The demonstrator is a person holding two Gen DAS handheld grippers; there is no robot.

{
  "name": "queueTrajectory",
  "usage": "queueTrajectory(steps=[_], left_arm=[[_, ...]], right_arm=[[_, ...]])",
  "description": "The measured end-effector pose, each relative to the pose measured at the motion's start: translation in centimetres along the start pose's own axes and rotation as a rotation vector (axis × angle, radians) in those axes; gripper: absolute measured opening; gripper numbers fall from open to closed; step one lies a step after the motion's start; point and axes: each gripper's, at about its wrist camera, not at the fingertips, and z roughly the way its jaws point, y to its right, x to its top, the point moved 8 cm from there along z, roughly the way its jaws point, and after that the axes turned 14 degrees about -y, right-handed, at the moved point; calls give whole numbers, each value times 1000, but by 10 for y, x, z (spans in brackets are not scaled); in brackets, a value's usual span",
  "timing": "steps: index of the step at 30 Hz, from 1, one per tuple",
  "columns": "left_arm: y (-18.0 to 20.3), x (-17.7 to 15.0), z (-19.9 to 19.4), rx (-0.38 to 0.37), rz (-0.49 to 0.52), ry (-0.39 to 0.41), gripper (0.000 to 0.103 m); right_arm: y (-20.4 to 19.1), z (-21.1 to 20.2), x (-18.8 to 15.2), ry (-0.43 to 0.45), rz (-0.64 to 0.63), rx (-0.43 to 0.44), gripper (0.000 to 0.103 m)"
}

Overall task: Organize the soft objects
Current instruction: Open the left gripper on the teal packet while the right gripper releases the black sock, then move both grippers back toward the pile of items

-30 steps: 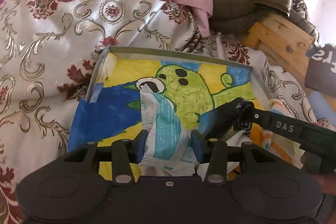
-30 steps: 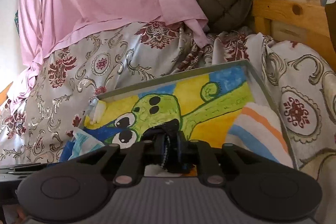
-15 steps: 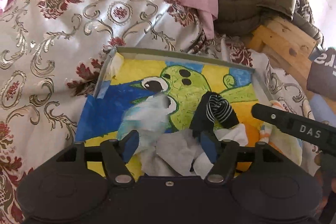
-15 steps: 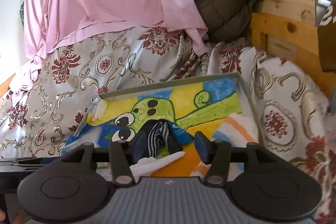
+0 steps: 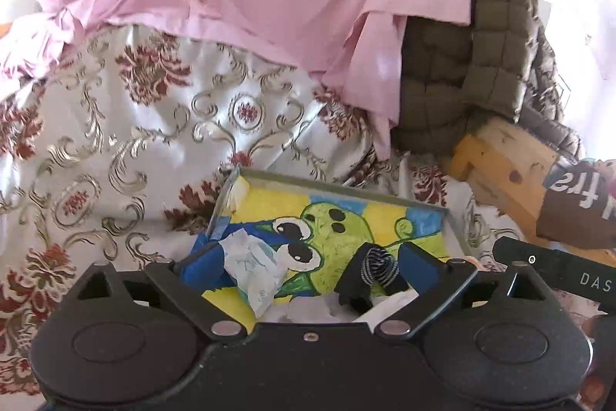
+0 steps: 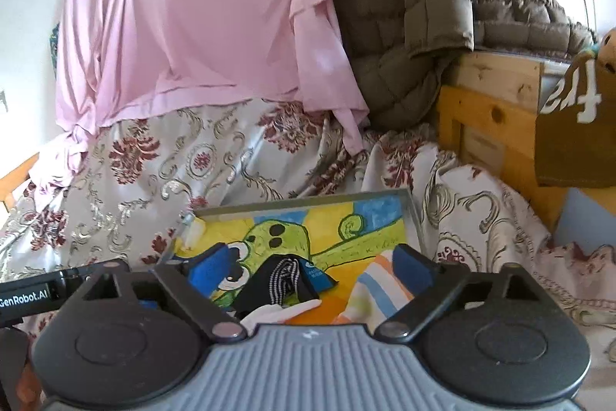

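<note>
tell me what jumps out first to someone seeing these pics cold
The painted tray grabs the eye first: a green cartoon creature on yellow and blue, lying on the floral bedspread. In it lie a crumpled pale blue packet toward the left, a black sock with white stripes mid-tray, and a striped cloth at the right. Behind, a pink sheet drapes beside an olive quilted jacket.

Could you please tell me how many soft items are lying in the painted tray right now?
4 visible: a crumpled white-and-teal packet at the tray's left, a black-and-white striped sock in the middle, a white cloth at the near edge, and an orange-and-blue striped towel on the right. More may be hidden behind the grippers.
</note>
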Motion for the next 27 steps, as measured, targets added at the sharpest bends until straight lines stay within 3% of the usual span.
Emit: queueTrajectory(steps=[8, 20, 27], left_arm=[[15, -18, -72, 7, 56, 113, 102], [8, -71, -146, 10, -36, 162, 102], [6, -97, -173, 57, -24, 181, 102]], right_arm=[[-18, -61, -19, 77, -61, -33, 103], [-39, -132, -75, 124, -31, -52, 103], [-46, -158, -101, 136, -2, -73, 103]])
